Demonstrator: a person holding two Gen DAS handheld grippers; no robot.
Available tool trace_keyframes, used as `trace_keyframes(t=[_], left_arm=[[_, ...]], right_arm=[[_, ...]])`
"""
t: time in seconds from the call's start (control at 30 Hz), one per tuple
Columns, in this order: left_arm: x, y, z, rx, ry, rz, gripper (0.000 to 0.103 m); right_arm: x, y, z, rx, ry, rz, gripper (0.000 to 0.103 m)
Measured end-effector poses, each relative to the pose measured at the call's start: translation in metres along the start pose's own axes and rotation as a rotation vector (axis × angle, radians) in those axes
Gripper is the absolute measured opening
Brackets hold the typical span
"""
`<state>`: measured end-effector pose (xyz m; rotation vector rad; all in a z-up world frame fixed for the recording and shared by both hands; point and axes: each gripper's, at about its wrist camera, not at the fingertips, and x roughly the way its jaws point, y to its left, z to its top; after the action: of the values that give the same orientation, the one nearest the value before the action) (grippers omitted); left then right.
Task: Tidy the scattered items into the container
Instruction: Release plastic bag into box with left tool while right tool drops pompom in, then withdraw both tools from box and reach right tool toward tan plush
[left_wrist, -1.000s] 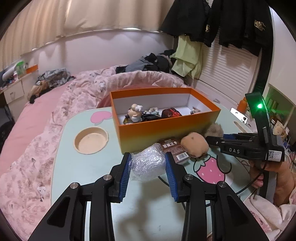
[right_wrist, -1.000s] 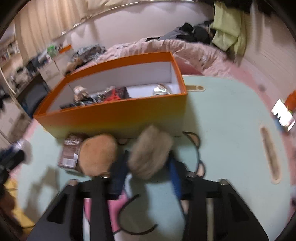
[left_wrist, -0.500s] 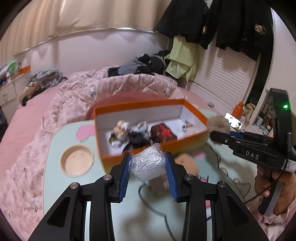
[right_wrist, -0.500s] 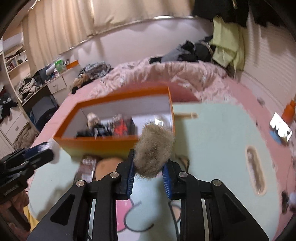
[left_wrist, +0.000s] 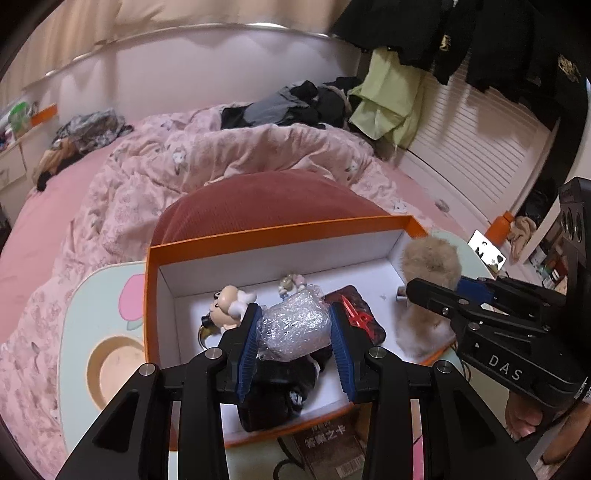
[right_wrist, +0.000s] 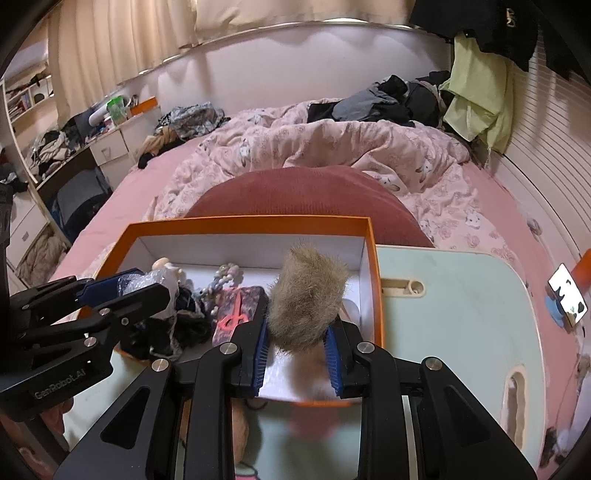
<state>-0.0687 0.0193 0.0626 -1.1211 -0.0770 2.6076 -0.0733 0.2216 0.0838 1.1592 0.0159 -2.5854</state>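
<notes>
A home bedroom: pink quilted bed (right_wrist: 332, 155), hanging clothes (left_wrist: 461, 37), curtains (right_wrist: 122, 37), cluttered dresser (right_wrist: 107, 144).

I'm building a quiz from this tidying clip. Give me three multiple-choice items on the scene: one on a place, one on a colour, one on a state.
1. Where is the bubble-wrap bundle?
A. on the bed
B. over the open box, in the left gripper
C. in the round cup recess

2. What colour is the outside of the box?
A. orange
B. green
C. black

3. What is the state of the right gripper?
A. open and empty
B. out of view
C. shut on the furry pom-pom

Answers: 1 B, the left gripper holds the bundle above the box interior. 2 A, the rim and walls are orange, white inside. 3 C, the furry pom-pom sits squeezed between its blue pads.
</notes>
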Motion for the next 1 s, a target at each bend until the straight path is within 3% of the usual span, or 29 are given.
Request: trace_keyframes(t=[0.1,0.2,0.27,0.43,0.57,0.77,1.0], left_arm=[[-0.004,0.003,-0.001,-0.027,-0.023,-0.017,0.061],[-0.013,0.003,-0.002,-0.034,-0.047,-0.030,0.075],[-0.019,0.003,-0.004,-0.031,-0.061,-0.028,0.076],[-0.036,0.003,-0.015,-0.042,-0.061,-0.033,0.087],[-0.053,0.001,-0.039,-0.039,-0.040,-0.058,0.088],[-0.068,0.010,-0.087,-0.078,0.002,-0.045,0.088],[-0.052,0.009,-0.126,-0.042,0.053,0.026,0.089]], right_arm=[[0.002,-0.006,-0.001,0.041,-0.004,0.010,0.032],[-0.006,-0.013,-0.004,0.112,-0.062,0.019,0.049],[-0.016,-0.014,-0.006,0.132,-0.109,0.032,0.066],[-0.040,-0.003,-0.013,0.088,-0.162,-0.005,0.066],[-0.058,0.006,-0.032,0.053,-0.151,-0.011,0.066],[-0.062,0.014,-0.075,-0.041,-0.040,-0.091,0.066],[-0.049,0.013,-0.112,-0.047,0.044,-0.089,0.066]])
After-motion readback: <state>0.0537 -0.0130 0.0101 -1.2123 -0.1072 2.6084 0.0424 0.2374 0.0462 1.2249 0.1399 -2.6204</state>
